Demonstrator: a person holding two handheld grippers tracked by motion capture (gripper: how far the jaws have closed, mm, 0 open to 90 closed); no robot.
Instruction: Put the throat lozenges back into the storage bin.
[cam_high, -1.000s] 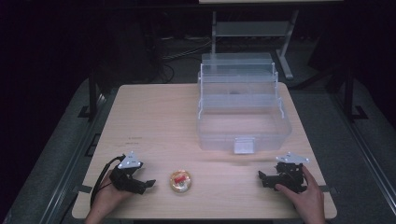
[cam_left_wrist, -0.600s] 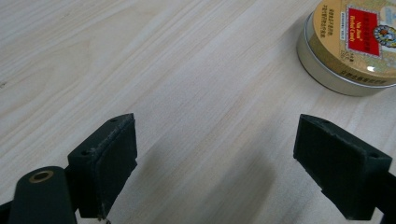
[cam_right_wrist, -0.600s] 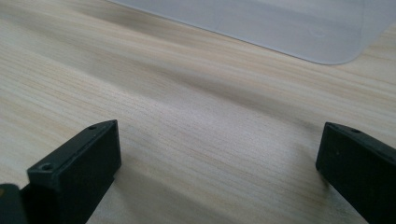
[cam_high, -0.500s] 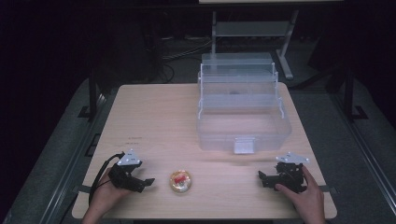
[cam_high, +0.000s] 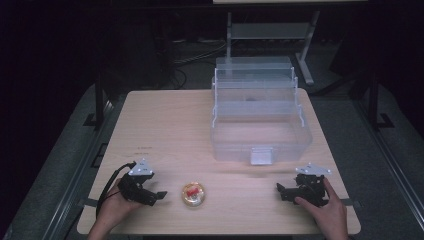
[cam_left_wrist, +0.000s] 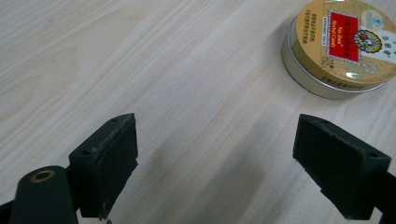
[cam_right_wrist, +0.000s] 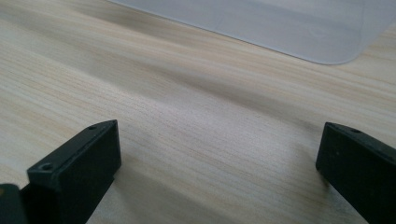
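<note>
Wooden table unchanged — both hand-held grippers, left and right, stay gaping, tin untouched

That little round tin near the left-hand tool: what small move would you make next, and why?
Probably ease the left gripper forward and to its right until the round tin sits between its jaws. They stand wide open with only bare table between them, and the tin lies untouched just ahead, off to one side. The right gripper rests farther away, near the clear plastic box.
</note>
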